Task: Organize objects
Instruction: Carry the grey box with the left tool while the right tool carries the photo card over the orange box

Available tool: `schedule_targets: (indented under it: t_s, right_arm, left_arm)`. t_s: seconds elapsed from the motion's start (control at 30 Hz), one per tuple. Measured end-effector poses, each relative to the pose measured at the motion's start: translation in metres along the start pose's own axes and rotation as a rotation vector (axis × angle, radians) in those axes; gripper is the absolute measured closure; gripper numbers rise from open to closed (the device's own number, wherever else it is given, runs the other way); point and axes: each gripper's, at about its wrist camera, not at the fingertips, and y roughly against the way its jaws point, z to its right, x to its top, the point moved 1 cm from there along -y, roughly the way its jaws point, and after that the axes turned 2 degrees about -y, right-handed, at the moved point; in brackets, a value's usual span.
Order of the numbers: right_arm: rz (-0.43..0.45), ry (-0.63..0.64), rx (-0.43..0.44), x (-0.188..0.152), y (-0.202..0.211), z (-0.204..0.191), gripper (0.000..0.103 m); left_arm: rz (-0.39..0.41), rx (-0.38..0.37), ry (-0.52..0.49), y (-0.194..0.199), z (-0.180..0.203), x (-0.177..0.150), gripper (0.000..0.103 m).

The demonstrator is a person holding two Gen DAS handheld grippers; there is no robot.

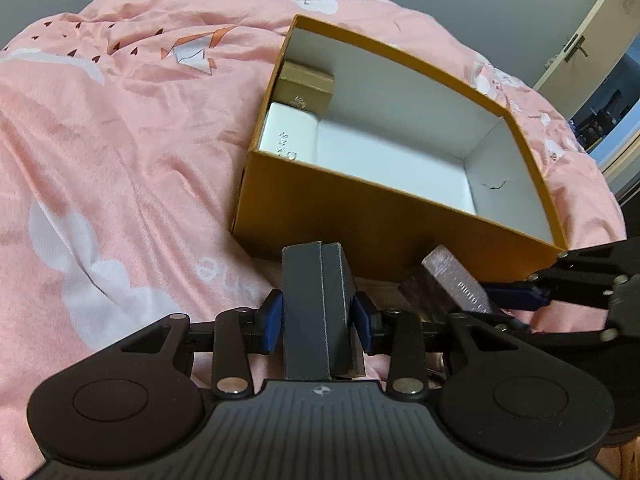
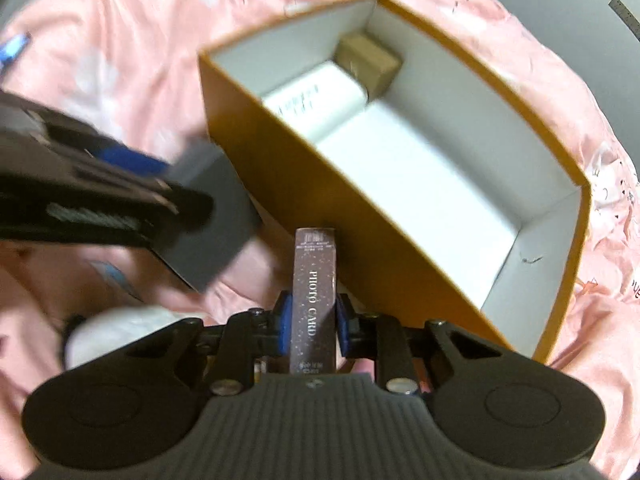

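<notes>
left claw [image 1: 318, 316] is clamped on a dark grey box [image 1: 316, 312], blue pads pressing both its sides, the box standing upright just in front of the near wall of the orange box [image 1: 360, 216]. right claw [image 2: 311, 326] is clenched on a slim brown carton [image 2: 314, 296] lettered "photo card", held on edge, its far end close to the orange box's outer wall.

the orange box sits open on a bed under a pink quilt [image 1: 120, 140]. inside, against one end, a white box [image 1: 288, 132] lies flat with a small tan box [image 1: 306, 86] beyond it in the corner; the rest of the white floor is bare.

the left wrist view is sharp: it shows the tan box's printed mark, faint lettering on the white box, a small tear in the orange box's inner wall, and a door with a handle [image 1: 576, 46] at the upper right. the right claw shows there only in part, at the right edge with the brown carton tilted.

the right wrist view is blurred, yet it alone reads the carton's lettering head-on, and it shows the left claw from the side at the left with the grey box, plus something white and rounded [image 2: 116, 332] low on the quilt that i cannot make out.
</notes>
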Motion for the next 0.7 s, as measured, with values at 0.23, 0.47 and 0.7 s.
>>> schedule_targets:
  t_s: [0.23,0.47,0.7]
  right_arm:
    - [0.11,-0.095,0.075,-0.01,0.05,0.004,0.08]
    - [0.236,-0.223,0.147,0.009,0.076,0.027,0.08]
    - [0.35,-0.272,0.075,0.03,0.084,0.045,0.08]
  left_arm:
    - [0.068,-0.009,-0.056,0.029,0.016,0.006,0.061]
    - [0.191,-0.052,-0.074,0.066,0.031,0.019,0.061]
    - [0.311,-0.08,-0.093,0.087,0.047,0.049,0.065]
